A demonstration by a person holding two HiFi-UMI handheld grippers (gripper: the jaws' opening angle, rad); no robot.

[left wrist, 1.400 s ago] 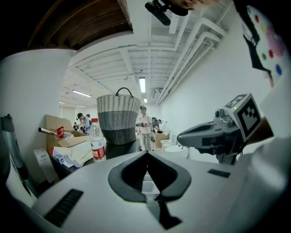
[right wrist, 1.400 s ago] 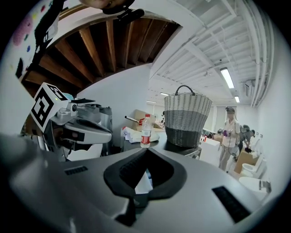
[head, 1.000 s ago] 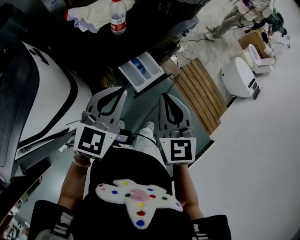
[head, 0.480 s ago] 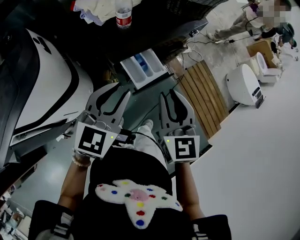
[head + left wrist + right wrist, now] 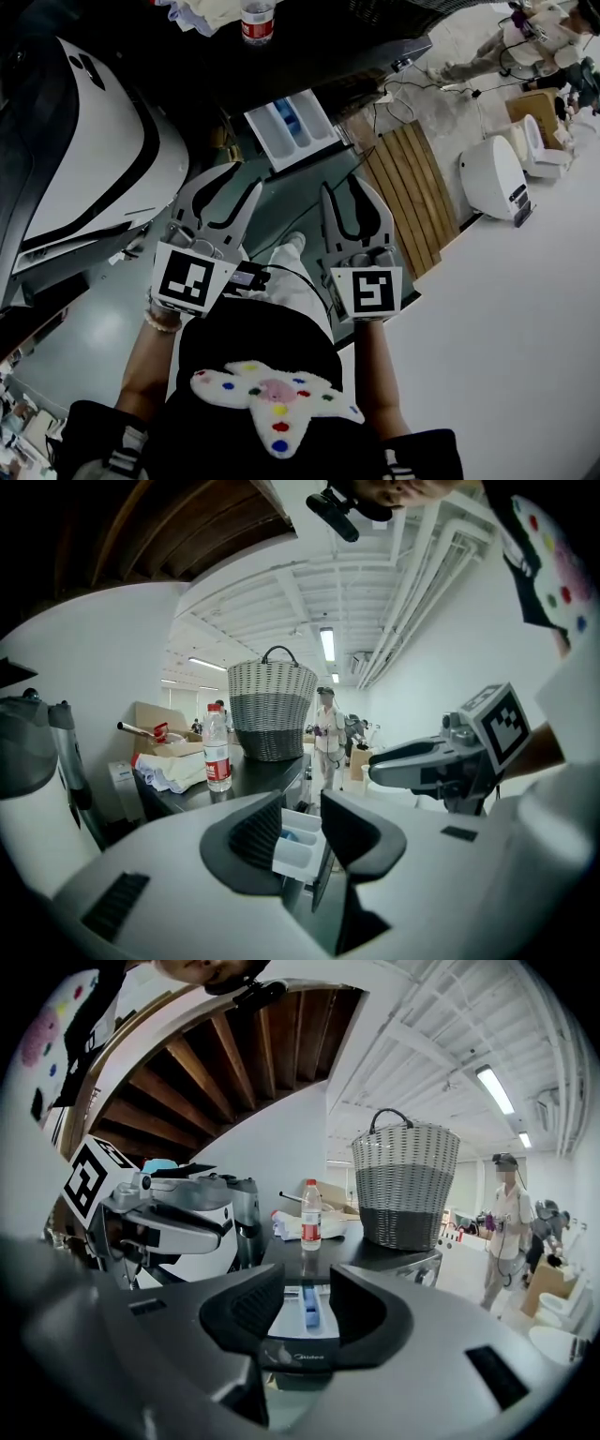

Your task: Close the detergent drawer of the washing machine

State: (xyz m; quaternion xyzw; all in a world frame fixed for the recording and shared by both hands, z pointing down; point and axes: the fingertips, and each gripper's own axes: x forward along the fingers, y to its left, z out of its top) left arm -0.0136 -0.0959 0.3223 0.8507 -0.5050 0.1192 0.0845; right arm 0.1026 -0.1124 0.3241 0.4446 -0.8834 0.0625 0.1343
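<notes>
The white detergent drawer with a blue insert sticks out of the dark washing machine. Both grippers hover short of it, apart from it. My left gripper is below and left of the drawer, and its jaws are opening with nothing between them. My right gripper is below and right of it, also opening and empty. In the left gripper view the drawer shows beyond the left gripper. In the right gripper view the drawer front lies straight ahead, past the right gripper.
A water bottle, a pile of cloth and a wicker basket stand on the machine's top. A large white appliance is at the left. A slatted wooden platform lies at the right. A person stands far back.
Both grippers' jaws have spread from shut to open. The hands have edged slightly toward the drawer, and the bottle has slid toward the top edge of the head view.
</notes>
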